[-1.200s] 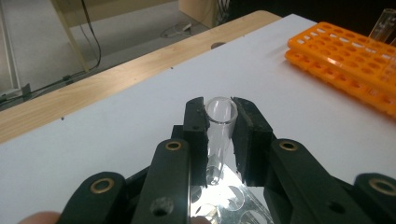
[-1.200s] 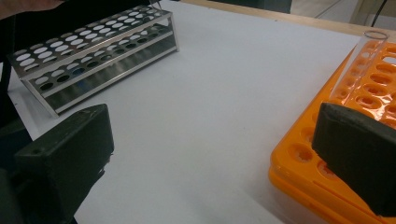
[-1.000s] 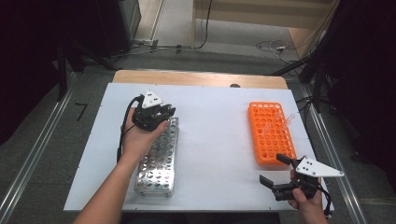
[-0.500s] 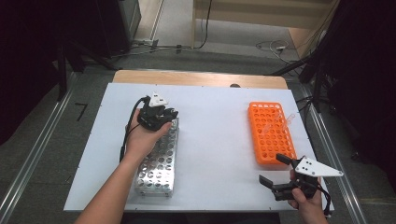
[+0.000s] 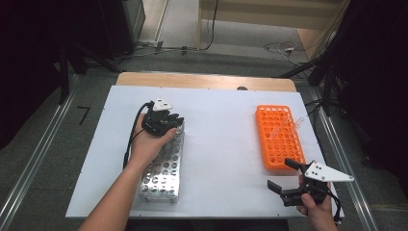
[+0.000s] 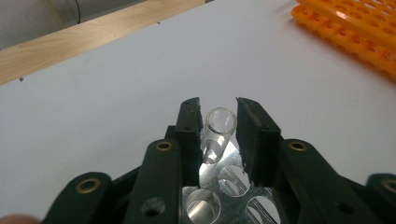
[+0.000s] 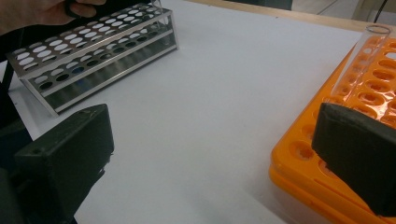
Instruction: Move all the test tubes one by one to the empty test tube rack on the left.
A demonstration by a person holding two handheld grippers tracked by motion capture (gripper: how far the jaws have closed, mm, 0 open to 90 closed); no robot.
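Clear glass tube, open end up, slightly tilted, in far-end hole of metal rack.

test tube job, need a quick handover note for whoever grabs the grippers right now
Left gripper: jaws set around a clear test tube standing in a hole at the far end of the metal rack; whether they grip it yet cannot be told.
Right gripper: open, empty, near the table's front edge just short of the orange rack.
A second clear tube stands tilted in the orange rack.
Done: one tube sits in each rack.
Left: probably finish with the tube at the left jaws; which way it goes is unclear.
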